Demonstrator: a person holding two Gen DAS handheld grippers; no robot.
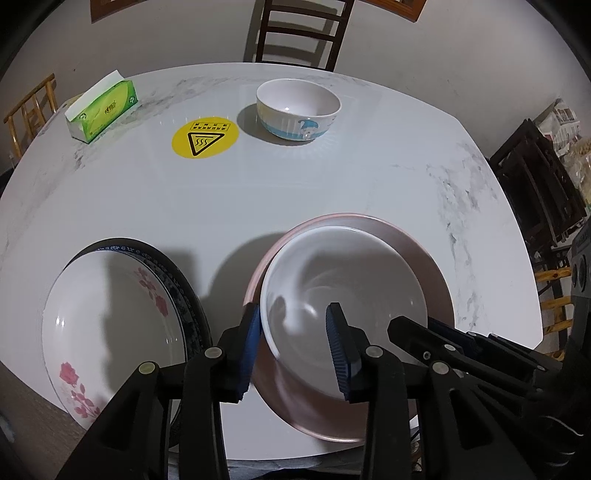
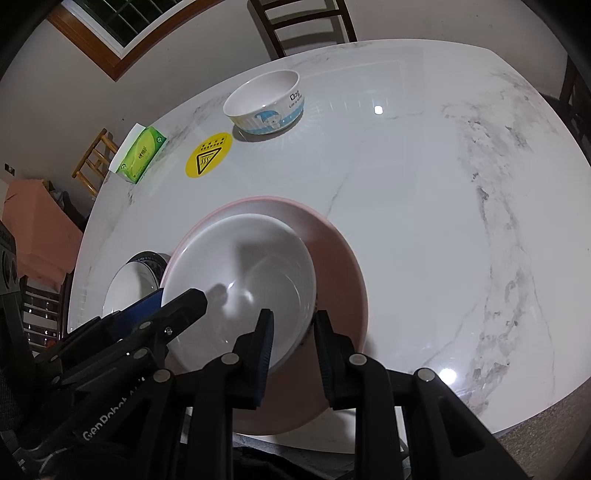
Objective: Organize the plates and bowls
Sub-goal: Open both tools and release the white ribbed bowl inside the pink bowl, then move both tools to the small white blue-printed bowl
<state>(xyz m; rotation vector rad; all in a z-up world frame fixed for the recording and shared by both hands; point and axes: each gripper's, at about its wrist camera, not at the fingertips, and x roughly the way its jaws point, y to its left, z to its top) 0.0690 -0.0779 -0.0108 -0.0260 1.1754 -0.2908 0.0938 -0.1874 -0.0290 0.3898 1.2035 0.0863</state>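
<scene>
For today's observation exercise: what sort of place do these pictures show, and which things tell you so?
Most likely a home dining room: a marble-look dining table with wooden chairs around it, crockery such as the cartoon bowl laid out, and a tissue box on the table.

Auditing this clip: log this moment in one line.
white bowl: in pink plate | left tool: open, astride bowl rim | right tool: astride opposite rim, grip unclear

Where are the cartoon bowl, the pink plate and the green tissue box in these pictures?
cartoon bowl (image 1: 295, 127): left wrist view, on its painted outer wall.
pink plate (image 1: 417, 258): left wrist view, on its bare right rim.
green tissue box (image 2: 142, 155): right wrist view, on its top face.
</scene>
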